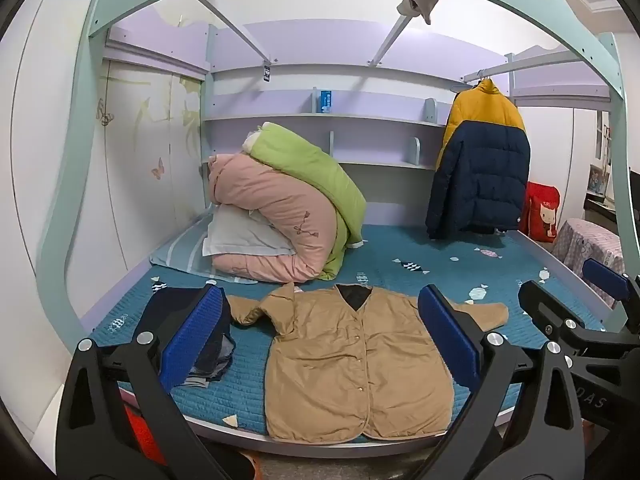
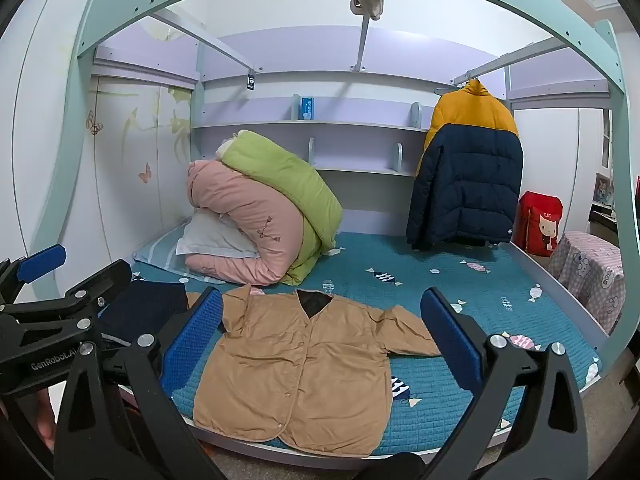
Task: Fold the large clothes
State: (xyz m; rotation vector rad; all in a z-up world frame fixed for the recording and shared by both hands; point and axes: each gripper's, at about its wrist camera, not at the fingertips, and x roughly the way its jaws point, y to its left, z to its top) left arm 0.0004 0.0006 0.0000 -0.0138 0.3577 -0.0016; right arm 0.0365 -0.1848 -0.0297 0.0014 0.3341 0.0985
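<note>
A tan buttoned jacket lies flat, front up, on the blue bed cover, collar away from me, both sleeves spread out. It also shows in the right wrist view. My left gripper is open and empty, held above the near bed edge in front of the jacket. My right gripper is open and empty beside it, to the right. Each gripper shows at the edge of the other's view.
A dark folded garment lies left of the jacket. A pink and green quilt roll and pillow sit at the back left. A yellow and navy puffer jacket hangs at the back right. A red bag and a pink covered stand are on the right.
</note>
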